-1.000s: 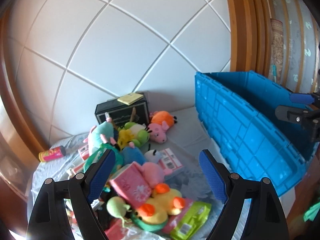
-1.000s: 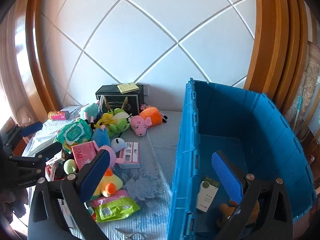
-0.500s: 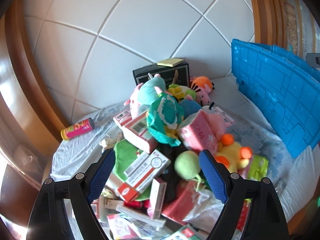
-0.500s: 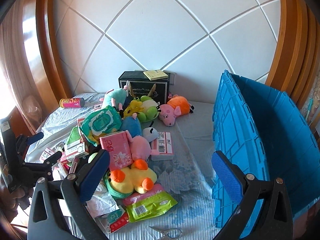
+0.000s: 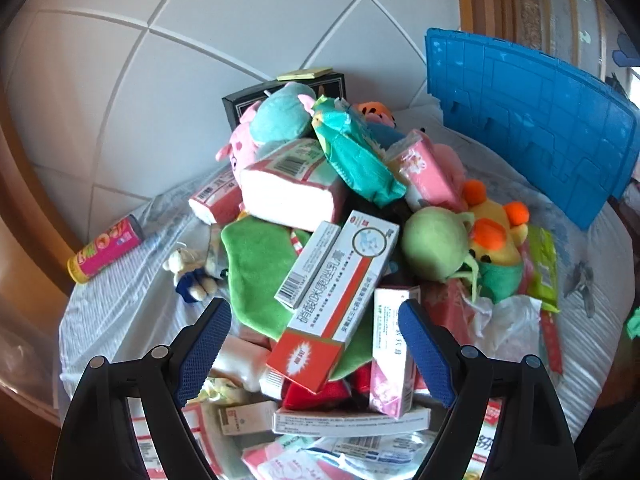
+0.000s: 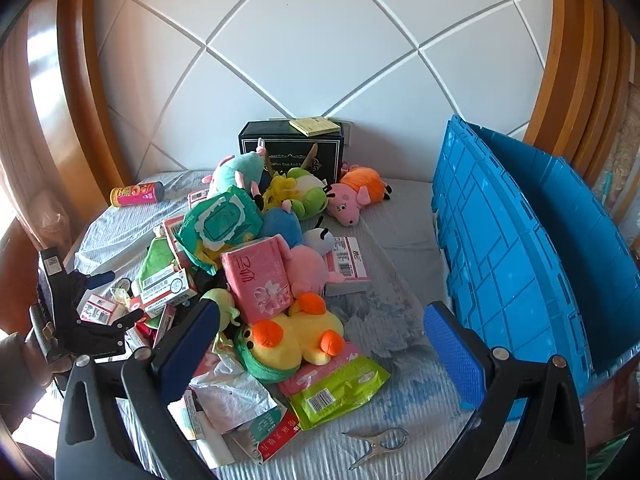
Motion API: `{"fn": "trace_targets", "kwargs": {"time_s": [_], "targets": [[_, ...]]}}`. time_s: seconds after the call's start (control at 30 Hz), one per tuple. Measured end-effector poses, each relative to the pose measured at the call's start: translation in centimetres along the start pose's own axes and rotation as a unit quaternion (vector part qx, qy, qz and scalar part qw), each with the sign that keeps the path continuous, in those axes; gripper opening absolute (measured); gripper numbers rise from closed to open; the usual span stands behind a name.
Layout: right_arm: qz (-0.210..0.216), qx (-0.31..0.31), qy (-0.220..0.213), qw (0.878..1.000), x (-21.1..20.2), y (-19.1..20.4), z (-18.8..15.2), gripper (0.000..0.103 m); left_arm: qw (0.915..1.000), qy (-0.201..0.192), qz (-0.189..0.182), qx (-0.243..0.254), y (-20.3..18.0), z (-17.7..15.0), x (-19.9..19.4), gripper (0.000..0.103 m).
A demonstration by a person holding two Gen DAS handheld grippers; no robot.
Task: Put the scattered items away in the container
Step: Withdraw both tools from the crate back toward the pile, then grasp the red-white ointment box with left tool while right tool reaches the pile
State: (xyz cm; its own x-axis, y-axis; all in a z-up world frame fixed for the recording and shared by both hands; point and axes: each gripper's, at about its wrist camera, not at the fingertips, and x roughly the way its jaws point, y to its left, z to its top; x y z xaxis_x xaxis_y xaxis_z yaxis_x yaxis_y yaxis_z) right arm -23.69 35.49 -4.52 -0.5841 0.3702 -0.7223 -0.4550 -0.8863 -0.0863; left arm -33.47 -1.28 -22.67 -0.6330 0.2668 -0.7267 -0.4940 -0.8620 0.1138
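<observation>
Both the left tool (image 5: 314,346) and right tool (image 6: 320,332) are standing apart and empty, while nearly the whole pile (image 6: 256,264) is awaiting transfer to the blue container (image 6: 520,248).

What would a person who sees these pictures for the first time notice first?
First comes the heap of plush toys and small boxes piled on the left half of the bed, topped near its front by a yellow duck plush. Next is the big blue crate standing at the right. A black box rests against the headboard behind the heap.
</observation>
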Motion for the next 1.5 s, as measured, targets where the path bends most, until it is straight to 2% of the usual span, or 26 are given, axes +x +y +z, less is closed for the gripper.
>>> {"fn": "trace_targets", "kwargs": {"time_s": [0.17, 0.3, 0.37, 0.43, 0.6, 0.7, 0.97, 1.17, 1.3, 1.43, 1.5], "targets": [[-0.021, 0.011, 0.014, 1.000, 0.1, 0.6, -1.0, 0.103, 0.9983, 0.027, -0.045, 0.027, 1.3, -1.3, 2.9, 0.084], [-0.029, 0.019, 0.020, 0.999, 0.4, 0.9, -1.0, 0.103, 0.9950, 0.045, -0.078, 0.043, 1.6, -1.5, 4.6, 0.066], [-0.030, 0.019, 0.020, 0.999, 0.3, 1.2, -0.9, 0.103, 0.9931, 0.055, -0.090, 0.052, 1.5, -1.6, 5.3, 0.061], [-0.032, 0.018, 0.019, 0.999, 0.4, 1.5, -0.7, 0.103, 0.9913, 0.059, -0.102, 0.058, 1.2, -1.6, 5.6, 0.053], [-0.034, 0.022, 0.022, 0.999, 0.9, 1.7, -0.6, 0.103, 0.9887, 0.068, -0.117, 0.064, 0.9, -1.3, 5.7, 0.047], [-0.028, 0.024, 0.028, 0.999, 1.3, 2.0, -0.8, 0.103, 0.9886, 0.073, -0.117, 0.062, 0.9, -1.3, 5.5, 0.044], [0.001, 0.003, 0.033, 0.999, 2.6, 3.8, -1.5, 0.103, 0.9915, 0.056, -0.103, 0.058, 0.6, -1.5, 3.1, 0.040], [0.050, -0.029, 0.048, 0.997, 5.4, 6.1, -3.5, 0.103, 0.9949, 0.040, -0.086, 0.032, 1.0, -2.0, 0.3, 0.040], [0.090, -0.056, 0.065, 0.992, 8.3, 9.0, -4.9, 0.103, 0.9967, 0.031, -0.074, 0.016, 1.6, -2.5, -1.9, 0.040], [0.134, -0.097, 0.076, 0.983, 11.2, 13.7, -5.7, 0.103, 0.9981, 0.024, -0.056, 0.007, 2.2, -3.4, -4.4, 0.040], [0.143, -0.105, 0.077, 0.981, 12.4, 15.5, -5.7, 0.103, 0.9987, 0.023, -0.046, 0.000, 2.6, -3.9, -5.4, 0.040]]}}
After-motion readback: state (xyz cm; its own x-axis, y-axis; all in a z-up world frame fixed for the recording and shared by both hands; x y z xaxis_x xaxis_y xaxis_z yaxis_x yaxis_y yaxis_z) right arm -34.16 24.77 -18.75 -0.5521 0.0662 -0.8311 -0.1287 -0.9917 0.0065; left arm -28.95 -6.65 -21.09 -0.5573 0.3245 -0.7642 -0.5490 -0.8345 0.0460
